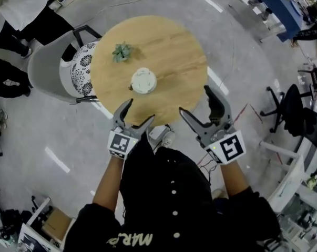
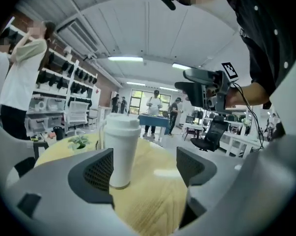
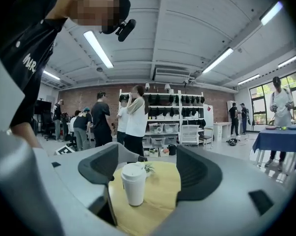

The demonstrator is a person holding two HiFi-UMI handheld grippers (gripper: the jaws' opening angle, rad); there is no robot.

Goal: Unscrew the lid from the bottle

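A white bottle [image 1: 143, 81] with a white lid stands upright near the middle of the round wooden table [image 1: 174, 46]. Both grippers hover at the table's near edge, apart from the bottle. My left gripper [image 1: 140, 112] is open and empty. In the left gripper view the bottle [image 2: 121, 149] stands just ahead, by the left jaw of my left gripper [image 2: 145, 168]. My right gripper [image 1: 195, 100] is open with nothing between its jaws. In the right gripper view the bottle [image 3: 134, 183] stands further off, ahead of my right gripper [image 3: 148, 173].
A small potted plant [image 1: 121, 51] sits on the table behind the bottle. A grey chair [image 1: 48, 67] with a patterned cushion stands at the table's left. A black office chair [image 1: 292, 109] is at the right. Several people stand around the room.
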